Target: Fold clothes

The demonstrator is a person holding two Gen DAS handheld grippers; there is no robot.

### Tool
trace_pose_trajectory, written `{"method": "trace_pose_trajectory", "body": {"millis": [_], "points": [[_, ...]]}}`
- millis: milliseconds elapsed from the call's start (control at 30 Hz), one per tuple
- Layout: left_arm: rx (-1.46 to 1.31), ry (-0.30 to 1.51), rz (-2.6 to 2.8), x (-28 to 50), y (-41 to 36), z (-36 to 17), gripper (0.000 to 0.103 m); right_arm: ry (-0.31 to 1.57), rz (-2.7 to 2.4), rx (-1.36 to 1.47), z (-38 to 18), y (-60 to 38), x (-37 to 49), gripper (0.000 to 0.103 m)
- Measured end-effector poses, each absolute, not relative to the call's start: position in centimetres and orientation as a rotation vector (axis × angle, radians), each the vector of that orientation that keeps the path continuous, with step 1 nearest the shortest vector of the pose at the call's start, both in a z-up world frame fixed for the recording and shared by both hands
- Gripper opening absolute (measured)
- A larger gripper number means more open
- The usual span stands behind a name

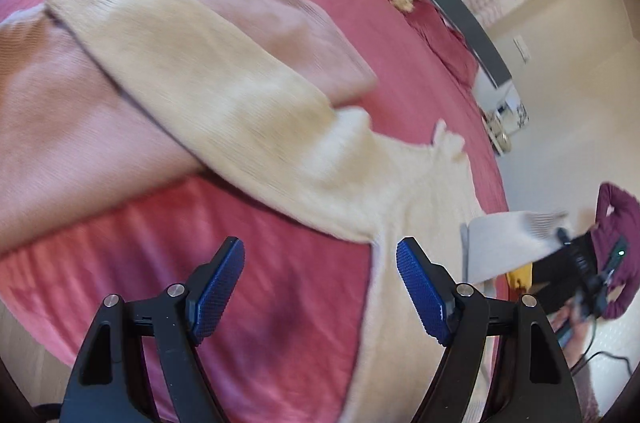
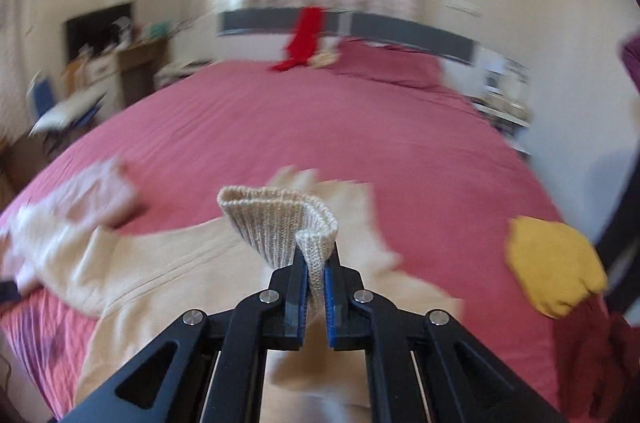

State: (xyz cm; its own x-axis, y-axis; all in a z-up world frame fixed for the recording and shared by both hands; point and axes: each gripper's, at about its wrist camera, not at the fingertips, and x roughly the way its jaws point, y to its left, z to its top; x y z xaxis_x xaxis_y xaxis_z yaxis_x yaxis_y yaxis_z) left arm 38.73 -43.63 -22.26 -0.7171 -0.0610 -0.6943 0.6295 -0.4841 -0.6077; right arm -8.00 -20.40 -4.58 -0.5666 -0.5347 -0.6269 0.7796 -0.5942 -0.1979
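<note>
A cream knitted sweater (image 1: 224,95) lies spread on the pink bed (image 1: 280,303), one sleeve folded across a pale pink garment (image 1: 60,119). My left gripper (image 1: 320,287) is open and empty, hovering above the bedcover beside the sweater's body. My right gripper (image 2: 316,275) is shut on the ribbed cuff (image 2: 276,223) of the sweater's other sleeve, held above the sweater body (image 2: 160,263). In the left wrist view the right gripper (image 1: 560,235) shows at the right edge with the lifted sleeve (image 1: 504,243).
A red garment (image 2: 302,39) hangs over the grey headboard (image 2: 400,31). A yellow cloth (image 2: 556,263) and dark red clothes (image 2: 588,355) lie at the bed's right edge. A desk with clutter (image 2: 120,59) stands to the left.
</note>
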Motion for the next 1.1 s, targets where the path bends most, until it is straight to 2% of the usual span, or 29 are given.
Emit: {"method": "trace_pose_trajectory", "body": {"millis": [300,500,733,767,833,900,1000,1100], "points": [[0.990,1.269,-2.202,33.9,-38.3,-22.6,0.080,0.478,-2.584,0.790,-0.4,-2.1,-24.2,0.006],[1.080,1.218,-2.176,31.2,-36.2,-23.3,0.080,0.320,-2.775,0.966,-5.3,6.4,-30.8,0.006],[1.193,1.199,-2.174,28.5,-34.8,-24.9,0.080,0.257,-3.069,1.048,-7.7,16.6,-33.4,0.008],[1.197,1.201,-2.180,28.4,-34.6,-25.0,0.080,0.254,-3.093,1.046,-7.5,17.4,-33.8,0.010],[1.195,1.182,-2.200,28.6,-34.1,-24.7,0.080,0.305,-3.084,1.017,-6.9,17.6,-34.3,0.022],[1.187,1.149,-2.218,29.0,-33.8,-24.3,0.080,0.342,-3.069,0.994,-6.2,17.7,-34.8,0.023],[1.185,1.096,-2.226,30.2,-33.8,-23.7,0.080,0.229,-2.986,0.993,-4.5,17.3,-34.1,0.023],[1.191,1.058,-2.232,31.8,-33.8,-23.1,0.080,0.135,-2.655,1.099,-5.1,14.4,-30.1,0.026]]}}
